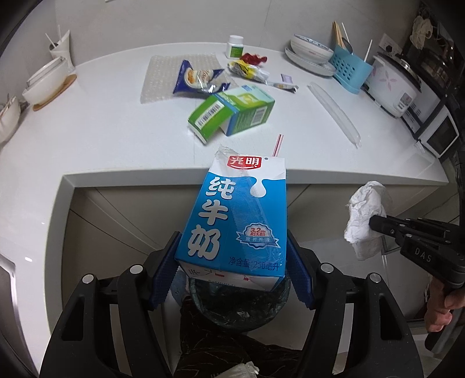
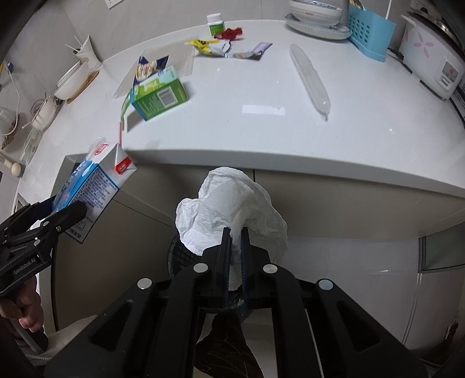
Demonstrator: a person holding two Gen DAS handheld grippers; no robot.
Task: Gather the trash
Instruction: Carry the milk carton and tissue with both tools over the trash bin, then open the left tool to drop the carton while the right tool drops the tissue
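Left fingers [image 1: 232, 272] clamped the milk carton [image 1: 235, 215]; right fingers [image 2: 234, 256] pinched a tissue [image 2: 229, 209], both above the bin [image 1: 232, 308]. Released off-centre, either could miss it.

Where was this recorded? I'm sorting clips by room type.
Most likely a home kitchen: a white countertop carries a rice cooker, stacked bowls and plates and a blue chopstick holder, with cabinet fronts below the edge.

Readable text on carton, grippers, bowl

Milk carton [image 1: 232, 215]: "光明", "纯牛奶", "3.2"; right gripper [image 1: 373, 222]: "DAS"; left gripper [image 2: 72, 208]: "GenRobot.AI"; bowl [image 2: 315, 11]: "PERFECT".
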